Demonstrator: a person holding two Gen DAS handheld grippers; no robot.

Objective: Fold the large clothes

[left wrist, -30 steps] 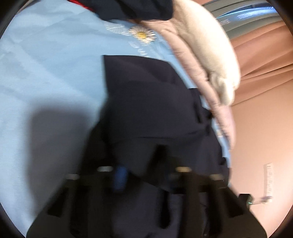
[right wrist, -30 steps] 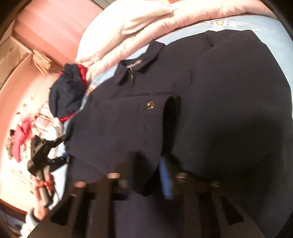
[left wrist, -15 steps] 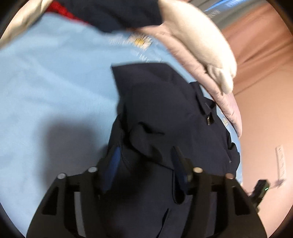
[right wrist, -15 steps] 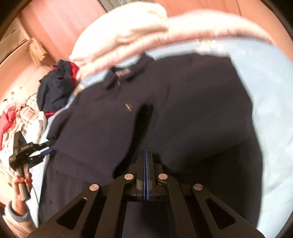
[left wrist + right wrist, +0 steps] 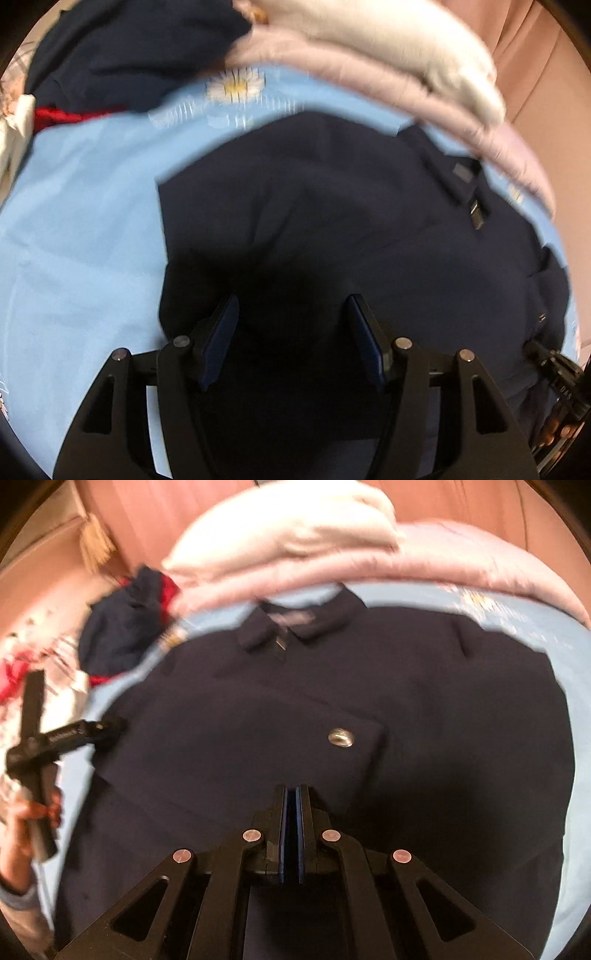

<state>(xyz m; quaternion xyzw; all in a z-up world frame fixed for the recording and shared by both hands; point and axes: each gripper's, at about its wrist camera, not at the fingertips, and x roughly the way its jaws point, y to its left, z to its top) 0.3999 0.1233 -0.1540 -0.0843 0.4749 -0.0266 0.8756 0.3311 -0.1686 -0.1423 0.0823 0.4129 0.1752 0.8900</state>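
A dark navy jacket (image 5: 295, 709) lies spread on a light blue bed sheet (image 5: 85, 221), collar (image 5: 306, 624) toward the pillows, a sleeve cuff with a metal snap (image 5: 340, 737) folded across its front. It also fills the left wrist view (image 5: 351, 229). My left gripper (image 5: 291, 314) is open and empty just above the jacket's folded side. My right gripper (image 5: 291, 794) is shut with nothing visible between its pads, just above the jacket's lower front. The left gripper also shows at the left of the right wrist view (image 5: 107, 727). The right gripper's body shows at the left wrist view's lower right edge (image 5: 554, 373).
A pink quilt (image 5: 461, 565) and a white pillow (image 5: 288, 528) lie behind the collar. A heap of navy and red clothes (image 5: 125, 627) sits at the back left, also seen in the left wrist view (image 5: 122, 55). A daisy print (image 5: 236, 86) marks the sheet.
My left gripper has opened and let go of the jacket fold. My right gripper closed empty and moved nearer the jacket. The folded sleeve now lies flat across the front.
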